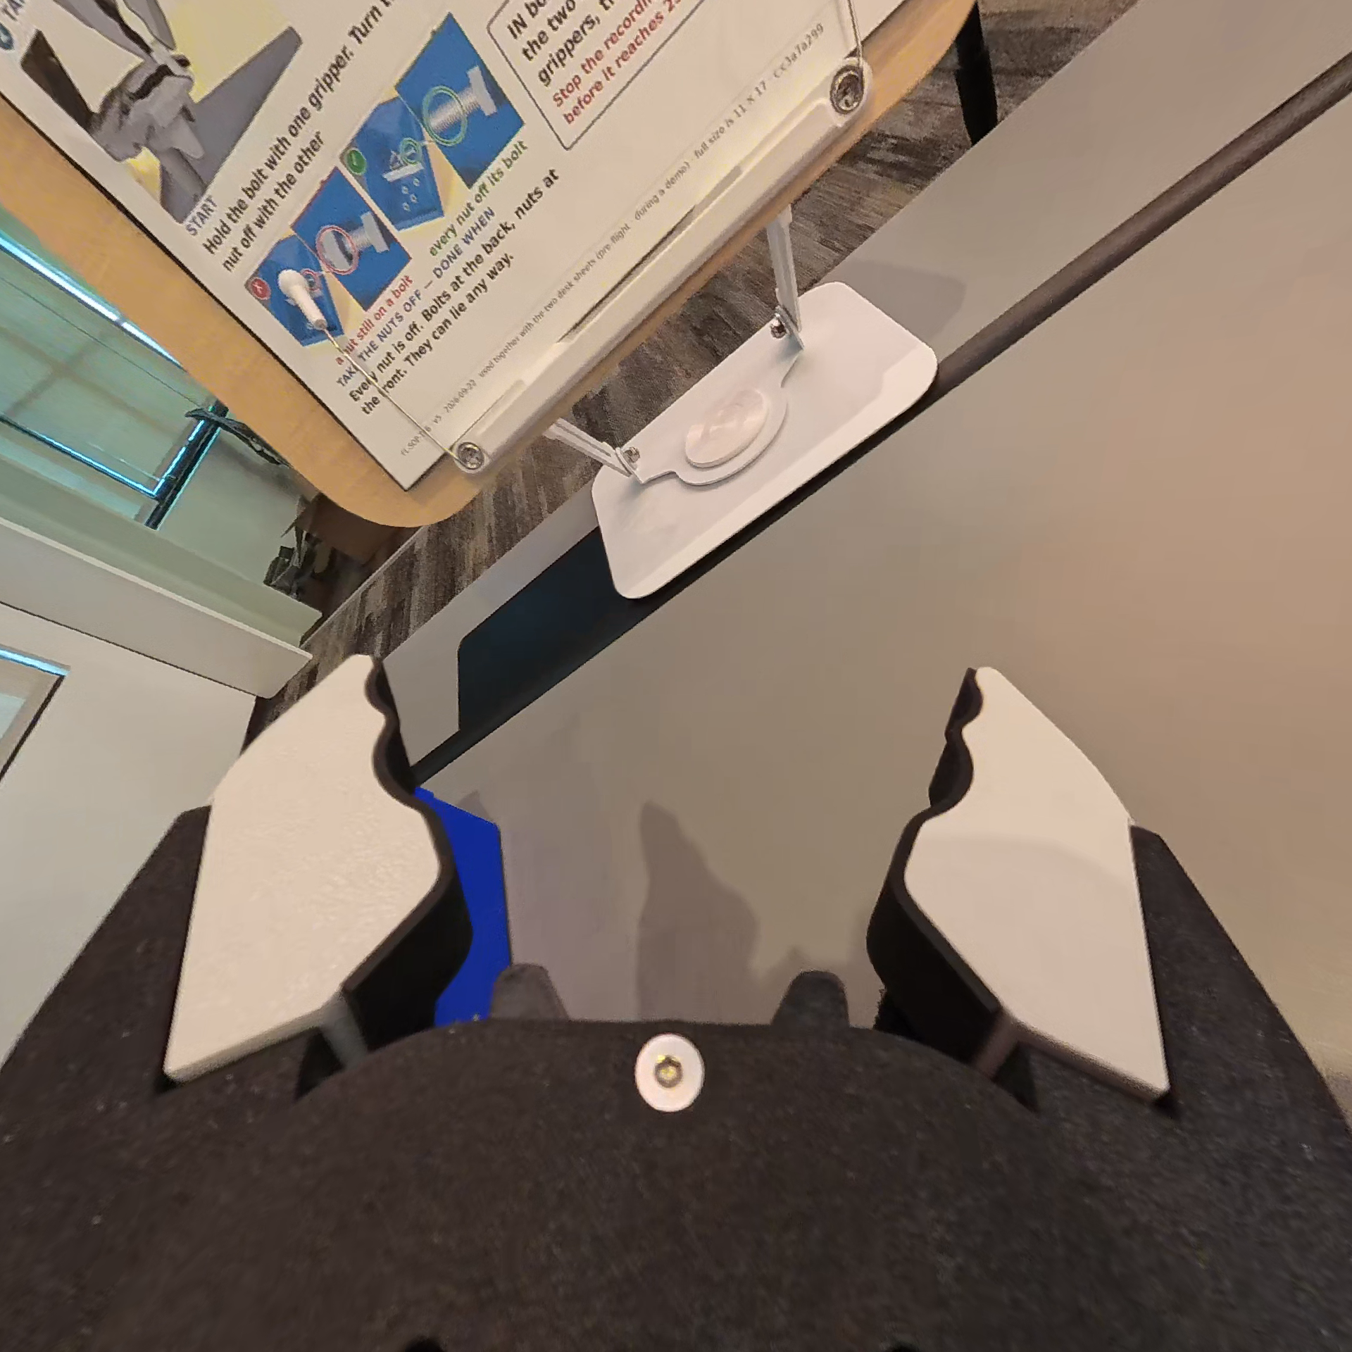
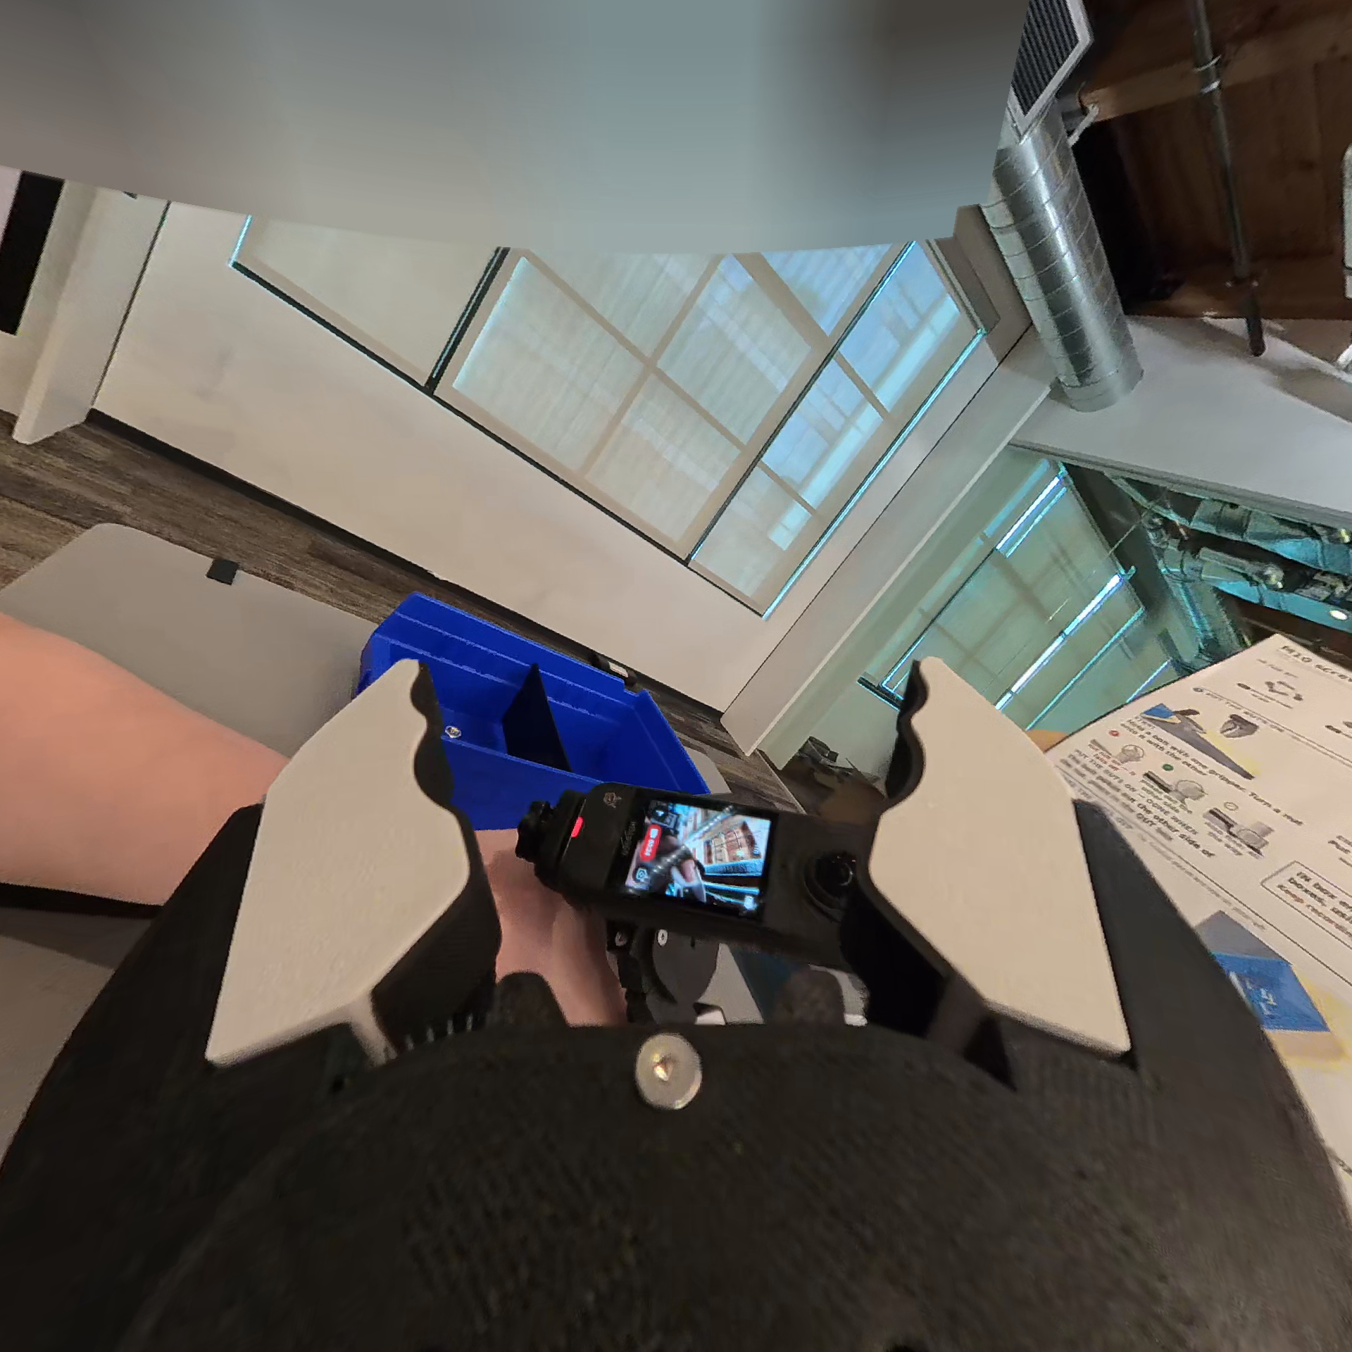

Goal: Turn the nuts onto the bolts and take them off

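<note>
Left gripper (image 1: 677, 797) with white-plated black fingers spread, empty, over grey tabletop (image 1: 1024, 658); right gripper (image 2: 669, 790) likewise spread, empty, tilted up — likely setup pose; blue plastic divided bin (image 2: 556, 724) at 11 o'clock; nuts and bolts not visible.

We saw writing on three things and left the words uncopied. In the left wrist view a printed instruction sheet (image 1: 468, 219) stood clipped on a white stand (image 1: 761, 468). It carried lines of black print, some short phrases in red, green and blue beside small blue pictures, a rounded box of black and red text at its upper right, and one line of very fine print along its lower edge. In the right wrist view a similar sheet (image 2: 1207, 797) lay at the right, its print too small to read. The camera screen (image 2: 699, 852) showed a small red badge, and the camera body beside it bore a tiny logo.
</note>
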{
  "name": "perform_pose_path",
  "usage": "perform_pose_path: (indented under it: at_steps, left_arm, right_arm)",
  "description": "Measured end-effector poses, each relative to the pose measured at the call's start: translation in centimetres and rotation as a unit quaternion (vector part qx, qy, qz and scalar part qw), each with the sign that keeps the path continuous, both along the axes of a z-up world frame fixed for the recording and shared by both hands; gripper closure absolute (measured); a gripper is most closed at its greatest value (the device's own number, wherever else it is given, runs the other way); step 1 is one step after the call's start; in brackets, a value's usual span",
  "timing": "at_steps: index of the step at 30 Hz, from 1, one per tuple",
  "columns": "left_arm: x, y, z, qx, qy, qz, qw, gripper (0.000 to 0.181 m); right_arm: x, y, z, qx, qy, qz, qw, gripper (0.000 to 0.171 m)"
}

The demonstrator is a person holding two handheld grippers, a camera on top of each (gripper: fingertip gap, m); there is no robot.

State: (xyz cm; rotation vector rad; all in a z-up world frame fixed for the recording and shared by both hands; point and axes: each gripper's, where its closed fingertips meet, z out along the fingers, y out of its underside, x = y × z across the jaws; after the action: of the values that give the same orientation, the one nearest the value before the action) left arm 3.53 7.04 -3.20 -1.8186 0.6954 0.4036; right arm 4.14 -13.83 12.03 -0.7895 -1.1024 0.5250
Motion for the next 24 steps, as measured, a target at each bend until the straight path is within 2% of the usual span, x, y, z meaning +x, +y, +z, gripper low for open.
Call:
perform_pose_path:
  at_steps: [5,9,13,24]
  left_arm:
    - [-0.3,0.0,-0.1,0.000,0.012,0.011,1.000,0.043]
    - [0.2,-0.2,-0.4,0.008,0.048,0.012,0.999,0.043]
    - [1.0,-0.6,-0.7,0.008,0.058,0.003,0.998,0.043]
    - [1.7,-0.8,-0.9,0.008,0.065,-0.007,0.998,0.043]
  right_arm:
    - [-0.9,-1.5,-0.1,0.012,-0.002,0.020,1.000,0.053]
    - [-3.1,-2.4,-2.2,0.025,-0.039,0.026,0.999,0.054]
    - [-4.3,-2.2,-3.9,0.018,-0.063,0.028,0.997,0.053]
    - [-4.5,-1.5,-4.5,-0.005,-0.060,0.031,0.998,0.052]
